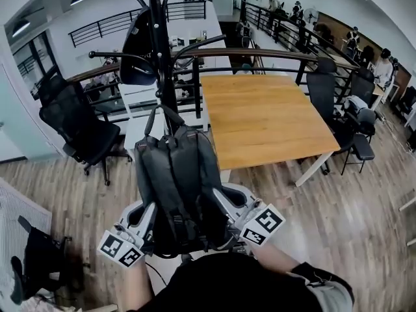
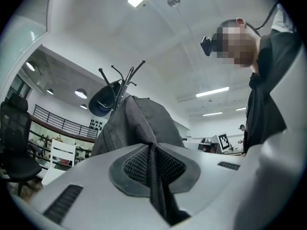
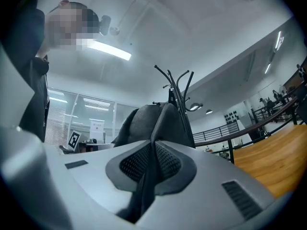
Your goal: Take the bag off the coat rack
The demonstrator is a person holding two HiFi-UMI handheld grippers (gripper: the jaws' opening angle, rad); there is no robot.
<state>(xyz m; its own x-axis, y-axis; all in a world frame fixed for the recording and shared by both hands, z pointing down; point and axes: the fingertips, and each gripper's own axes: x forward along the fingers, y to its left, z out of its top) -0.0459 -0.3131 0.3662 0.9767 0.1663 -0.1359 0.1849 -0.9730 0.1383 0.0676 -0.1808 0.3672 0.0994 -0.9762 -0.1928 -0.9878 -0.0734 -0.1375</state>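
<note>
A dark grey backpack (image 1: 175,181) hangs against the black coat rack (image 1: 159,51), its top loop up at the pole. My left gripper (image 1: 144,214) is shut on a fold of the bag's lower left side. My right gripper (image 1: 225,203) is shut on the lower right side. In the left gripper view the pads pinch a strip of bag fabric at the left gripper (image 2: 153,163), with the backpack (image 2: 139,123) rising toward the coat rack (image 2: 122,83). The right gripper (image 3: 152,163) likewise clamps fabric, the backpack (image 3: 153,121) in front of the coat rack (image 3: 176,87).
A black cap (image 1: 138,51) hangs on a rack hook. A wooden table (image 1: 266,119) stands right of the rack, a black office chair (image 1: 78,129) to the left. A dark railing (image 1: 260,54) runs behind. More chairs (image 1: 357,116) stand far right.
</note>
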